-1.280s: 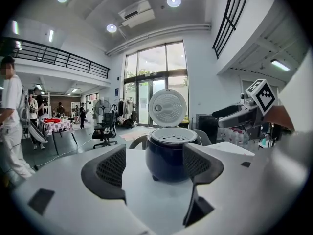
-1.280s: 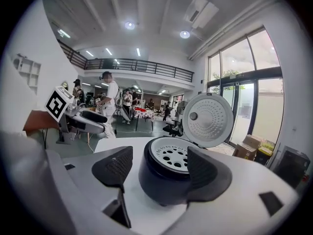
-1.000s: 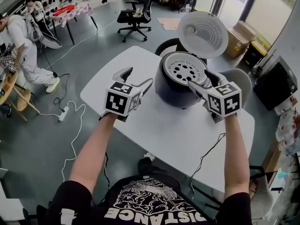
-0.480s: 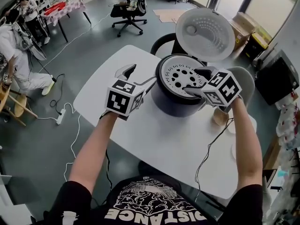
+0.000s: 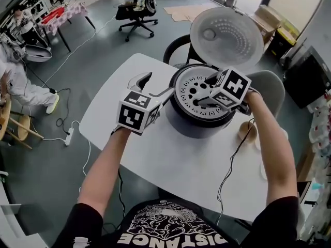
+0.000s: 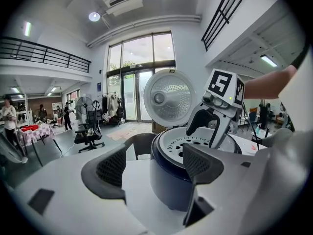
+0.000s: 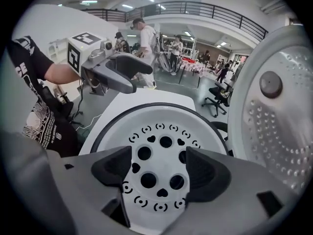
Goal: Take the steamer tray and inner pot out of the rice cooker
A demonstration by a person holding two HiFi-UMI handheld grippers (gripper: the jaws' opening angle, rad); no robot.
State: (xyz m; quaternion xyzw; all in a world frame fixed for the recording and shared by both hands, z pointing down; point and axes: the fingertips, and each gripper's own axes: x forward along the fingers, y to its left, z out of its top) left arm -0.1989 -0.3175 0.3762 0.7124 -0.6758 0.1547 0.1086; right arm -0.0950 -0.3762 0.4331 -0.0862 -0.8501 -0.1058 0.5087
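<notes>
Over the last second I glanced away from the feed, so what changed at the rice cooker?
The right gripper swung in from the right side of the rice cooker to above the steamer tray, jaws open, gripping nothing. The left gripper stayed open at the cooker's left; the tray remains seated, the lid up.
</notes>
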